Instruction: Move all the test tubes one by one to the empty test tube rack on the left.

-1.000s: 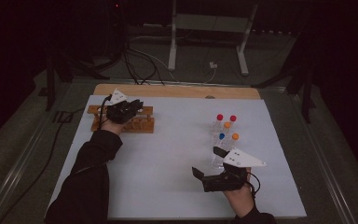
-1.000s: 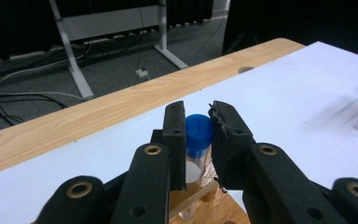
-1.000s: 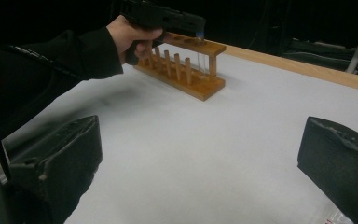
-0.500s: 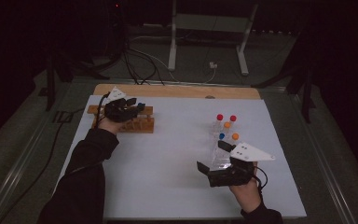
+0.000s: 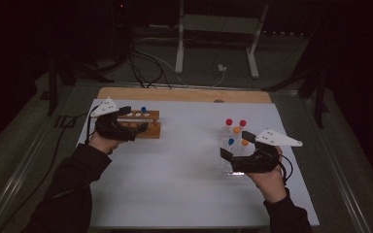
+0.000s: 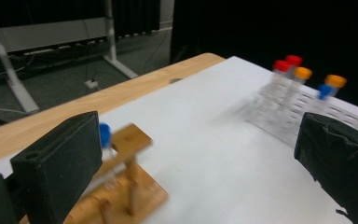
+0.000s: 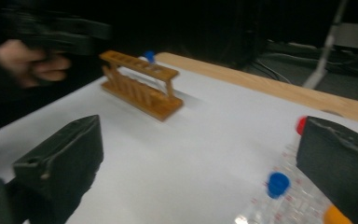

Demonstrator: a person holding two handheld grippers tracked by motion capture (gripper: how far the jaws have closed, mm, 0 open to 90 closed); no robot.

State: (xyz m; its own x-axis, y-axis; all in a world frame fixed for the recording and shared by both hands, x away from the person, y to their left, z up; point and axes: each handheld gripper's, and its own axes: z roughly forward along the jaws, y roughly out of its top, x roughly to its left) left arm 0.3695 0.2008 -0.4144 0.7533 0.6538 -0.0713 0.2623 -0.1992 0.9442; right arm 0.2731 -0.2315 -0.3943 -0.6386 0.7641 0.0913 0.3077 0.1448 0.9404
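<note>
A blue-capped clear plastic tube (image 5: 144,111) stands upright in the brown wooden tube rack (image 5: 143,123), at about ten o'clock on the white desk (image 5: 175,170). Its cap is small and round, and the tube body sits between the rack's top bar and base.

The left gripper (image 5: 138,127) has drawn back from the rack over the last second and now hovers at the rack's near left end, jaws apart and holding nothing. In its own view the wide-spread jaws frame the rack and blue cap.

The right gripper (image 5: 232,158) has moved up toward the clear plastic tube rack (image 5: 230,141) at three o'clock and now sits at its near edge, jaws apart and empty. That rack holds two red-capped tubes (image 5: 235,123), two orange-capped tubes (image 5: 236,130) and one more blue-capped tube (image 5: 231,141).

This suggests one tube is already transferred to the wooden rack, and the right gripper is lining up for the next one.
</note>
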